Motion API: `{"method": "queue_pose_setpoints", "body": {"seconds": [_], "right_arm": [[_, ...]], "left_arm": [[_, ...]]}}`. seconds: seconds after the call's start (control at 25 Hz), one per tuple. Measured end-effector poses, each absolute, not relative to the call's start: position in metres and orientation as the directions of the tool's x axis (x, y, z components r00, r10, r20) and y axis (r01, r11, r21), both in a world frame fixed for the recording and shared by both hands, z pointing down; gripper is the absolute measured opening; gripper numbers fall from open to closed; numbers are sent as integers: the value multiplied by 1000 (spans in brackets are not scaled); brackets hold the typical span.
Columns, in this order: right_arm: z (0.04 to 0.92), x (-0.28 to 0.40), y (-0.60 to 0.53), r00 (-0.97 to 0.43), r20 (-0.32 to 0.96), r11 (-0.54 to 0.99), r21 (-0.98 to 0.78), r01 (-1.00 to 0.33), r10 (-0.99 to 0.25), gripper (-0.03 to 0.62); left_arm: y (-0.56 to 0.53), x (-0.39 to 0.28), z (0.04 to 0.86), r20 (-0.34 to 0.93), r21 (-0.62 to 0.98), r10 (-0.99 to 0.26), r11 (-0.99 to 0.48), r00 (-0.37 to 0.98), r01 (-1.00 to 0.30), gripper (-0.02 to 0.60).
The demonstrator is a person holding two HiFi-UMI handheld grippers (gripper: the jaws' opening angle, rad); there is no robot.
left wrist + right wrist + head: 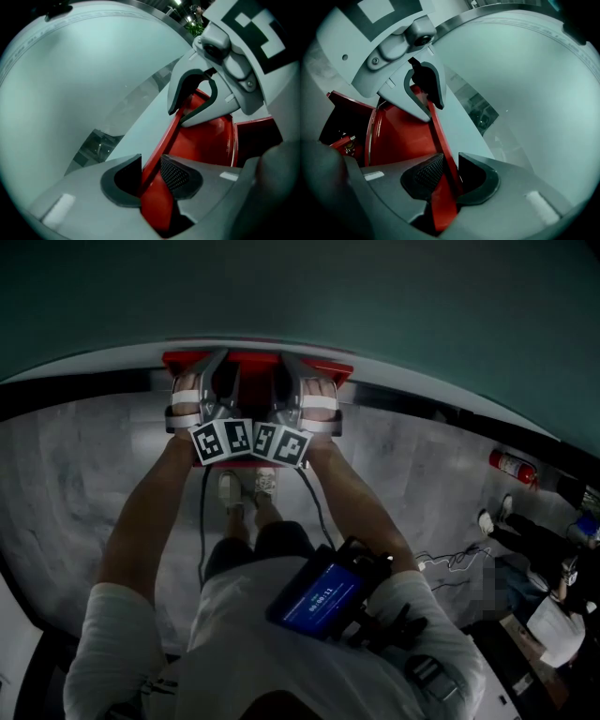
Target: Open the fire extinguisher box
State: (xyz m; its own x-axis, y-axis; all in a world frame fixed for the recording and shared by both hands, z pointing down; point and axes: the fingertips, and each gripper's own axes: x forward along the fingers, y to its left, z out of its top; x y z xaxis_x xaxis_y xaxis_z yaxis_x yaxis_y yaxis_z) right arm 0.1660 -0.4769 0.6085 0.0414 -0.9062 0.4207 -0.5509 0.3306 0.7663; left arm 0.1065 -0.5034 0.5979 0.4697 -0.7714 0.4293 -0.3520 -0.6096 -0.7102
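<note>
Red metal lid (154, 211) of the fire extinguisher box (258, 360), at the foot of the wall, is clamped by left gripper (150, 162) and right gripper (451, 168) together; opening seems under way, so next both should swing it wider evenly.

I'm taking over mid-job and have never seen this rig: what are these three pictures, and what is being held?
There is no robot: a person holds a two-jaw tool in each hand. The head view looks down from their head at a pale stone floor and a red fire extinguisher box by the wall. The other two pictures come from cameras riding on the tools. The left tool and the right tool are each clamped on the thin edge of the box's red panel. A separate extinguisher lies on the floor at the right.
</note>
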Motion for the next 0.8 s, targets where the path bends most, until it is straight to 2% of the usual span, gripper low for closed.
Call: {"method": "queue_pose_setpoints", "body": {"seconds": [0.4,0.64,0.8], "right_arm": [[615,170,-487,70,385,292,795,-532,-920,114],[605,171,-489,55,406,299,752,-587,-912,152],[601,162,-490,26,403,299,718,-629,-915,143]], "left_arm": [[-513,110,603,390,-724,-796,-576,464,-380,126],[-515,109,595,413,-687,-793,-594,448,-418,139],[-517,97,592,402,-658,-803,-588,440,-471,147]]}}
